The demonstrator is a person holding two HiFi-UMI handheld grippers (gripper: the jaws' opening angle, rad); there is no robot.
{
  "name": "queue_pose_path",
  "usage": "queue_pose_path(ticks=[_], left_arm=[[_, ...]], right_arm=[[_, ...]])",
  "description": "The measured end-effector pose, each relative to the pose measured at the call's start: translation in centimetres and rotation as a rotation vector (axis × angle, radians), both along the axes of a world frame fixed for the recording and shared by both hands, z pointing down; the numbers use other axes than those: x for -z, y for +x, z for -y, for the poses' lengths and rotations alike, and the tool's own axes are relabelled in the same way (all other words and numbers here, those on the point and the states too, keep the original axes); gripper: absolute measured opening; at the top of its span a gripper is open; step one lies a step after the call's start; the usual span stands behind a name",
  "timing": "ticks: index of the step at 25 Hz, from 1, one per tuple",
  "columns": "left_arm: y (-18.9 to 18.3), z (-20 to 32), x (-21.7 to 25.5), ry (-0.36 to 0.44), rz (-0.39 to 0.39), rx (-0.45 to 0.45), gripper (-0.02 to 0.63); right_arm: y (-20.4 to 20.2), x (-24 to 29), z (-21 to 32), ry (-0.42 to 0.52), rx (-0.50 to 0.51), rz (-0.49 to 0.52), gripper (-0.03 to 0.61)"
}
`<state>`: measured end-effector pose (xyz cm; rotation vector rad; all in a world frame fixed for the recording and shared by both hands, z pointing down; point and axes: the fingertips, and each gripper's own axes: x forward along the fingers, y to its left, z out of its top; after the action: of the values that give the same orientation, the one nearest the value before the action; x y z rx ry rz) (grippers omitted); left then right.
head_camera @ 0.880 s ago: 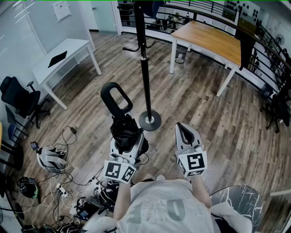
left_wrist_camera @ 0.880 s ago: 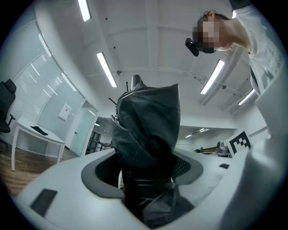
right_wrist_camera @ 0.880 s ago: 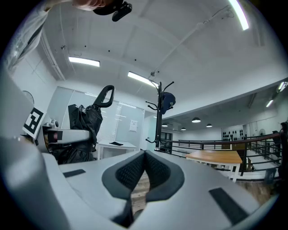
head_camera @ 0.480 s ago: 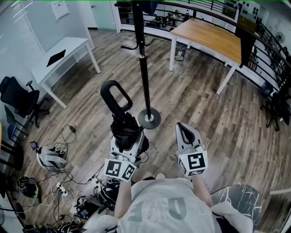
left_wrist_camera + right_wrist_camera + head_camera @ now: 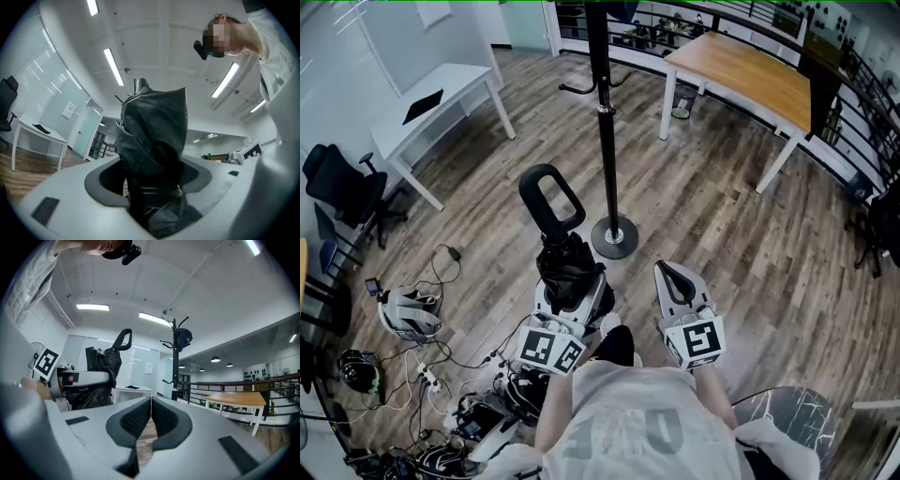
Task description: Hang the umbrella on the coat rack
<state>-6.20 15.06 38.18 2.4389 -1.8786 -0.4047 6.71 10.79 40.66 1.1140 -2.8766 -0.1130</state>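
A folded black umbrella (image 5: 565,267) with a looped handle (image 5: 549,199) stands upright in my left gripper (image 5: 569,292), whose jaws are shut on its bundled fabric (image 5: 152,154). The right gripper view shows the umbrella (image 5: 104,366) at the left, handle up. The black coat rack (image 5: 606,131) rises just ahead, its round base (image 5: 614,237) on the floor right of the umbrella; its hooks and a dark cap (image 5: 184,338) show in the right gripper view. My right gripper (image 5: 674,277) is shut and holds nothing, its pads (image 5: 151,418) touching.
A white desk (image 5: 441,108) stands at the far left and a wooden table (image 5: 750,80) at the far right, with a black railing (image 5: 712,23) behind. Cables, helmets and gear (image 5: 412,375) litter the floor at my lower left. An office chair (image 5: 342,192) sits left.
The view has shifted closer to the coat rack, its base now nearer the umbrella. Both grippers keep their hold and spacing.
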Motion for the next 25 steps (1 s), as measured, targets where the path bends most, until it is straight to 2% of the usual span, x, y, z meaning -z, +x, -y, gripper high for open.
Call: queue_pose_path(ticks=[8,12,15,19,25], left_arm=[[-1.2,5.8,-0.3,0.016,-0.009,-0.029,0.316],[-2.1,10.4,0.7,0.038,-0.023,-0.067,0.316],[-2.9,14.3,1.7,0.048,-0.006,-0.098,0.316],[-4.1,19.0,2.9,0.042,0.013,-0.137,0.316],[-6.4,24.7,2.6,0.035,-0.002,-0.163,0.316]], right_arm=[[-1.5,-0.6,5.2,0.006,-0.003,0.002,0.031],[-1.6,0.2,9.8,0.014,-0.051,0.023,0.031],[-2.5,1.0,13.3,0.018,-0.078,0.025,0.031],[-4.0,1.8,17.2,-0.01,-0.077,0.0,0.031],[-6.1,1.2,22.5,-0.034,-0.094,-0.024,0.032]])
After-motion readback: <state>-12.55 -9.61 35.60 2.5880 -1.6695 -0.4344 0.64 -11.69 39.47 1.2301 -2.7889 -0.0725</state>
